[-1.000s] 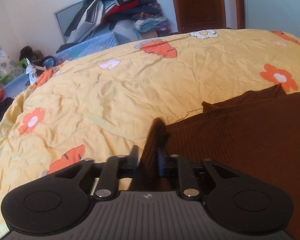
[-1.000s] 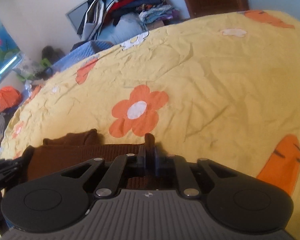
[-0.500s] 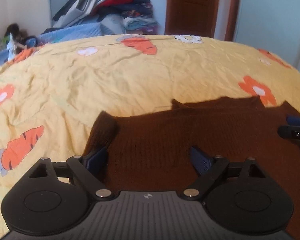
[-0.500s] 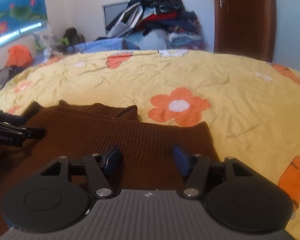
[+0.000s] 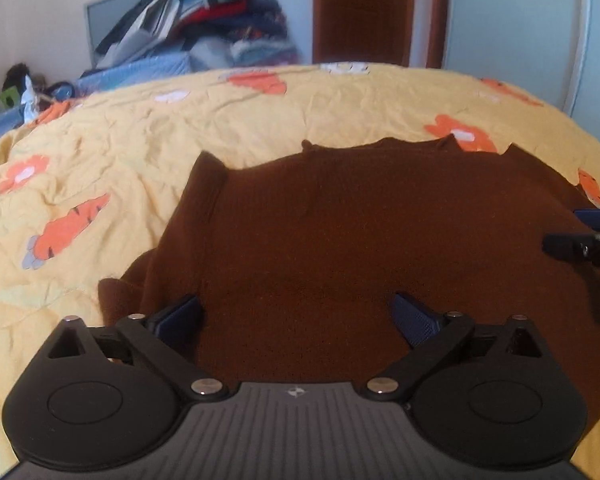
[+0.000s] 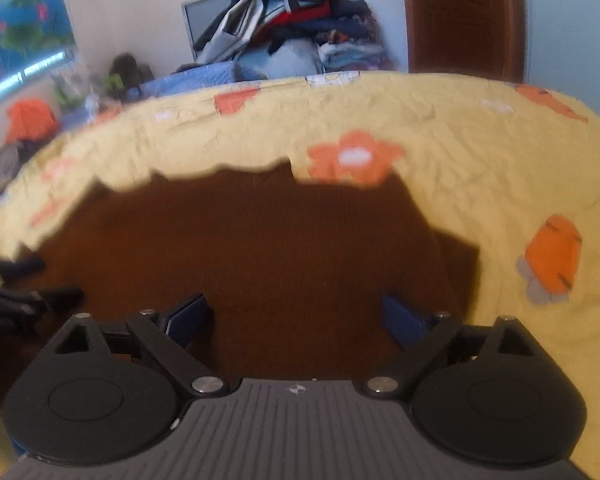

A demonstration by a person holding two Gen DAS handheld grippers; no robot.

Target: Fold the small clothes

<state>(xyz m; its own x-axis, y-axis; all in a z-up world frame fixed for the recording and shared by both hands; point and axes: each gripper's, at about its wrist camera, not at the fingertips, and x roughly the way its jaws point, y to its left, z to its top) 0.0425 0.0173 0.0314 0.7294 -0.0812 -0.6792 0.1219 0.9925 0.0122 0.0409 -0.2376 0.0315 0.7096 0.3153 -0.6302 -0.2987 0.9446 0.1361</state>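
Note:
A dark brown knitted garment (image 5: 360, 232) lies spread flat on the yellow flowered bedspread (image 5: 140, 152). My left gripper (image 5: 298, 314) hovers over its near left part, jaws wide and still opening, nothing pinched between the blue pads. In the right wrist view the same brown garment (image 6: 260, 240) fills the middle, blurred. My right gripper (image 6: 296, 314) is above its near right part, jaws also opening wide with only flat cloth below them. The right gripper's fingers (image 5: 580, 240) show at the right edge of the left wrist view, and the left gripper's fingers (image 6: 28, 296) at the left edge of the right wrist view.
A tall heap of clothes (image 5: 204, 20) is piled against the far wall beyond the bed, beside a brown door (image 5: 364, 12). A blue quilt (image 5: 140, 72) borders the bed's far left side. Yellow bedspread stretches around the garment on all sides.
Both grippers let go of the brown garment's edge and opened wide. The garment now lies flat and spread, and both views have swung and pulled back over it.

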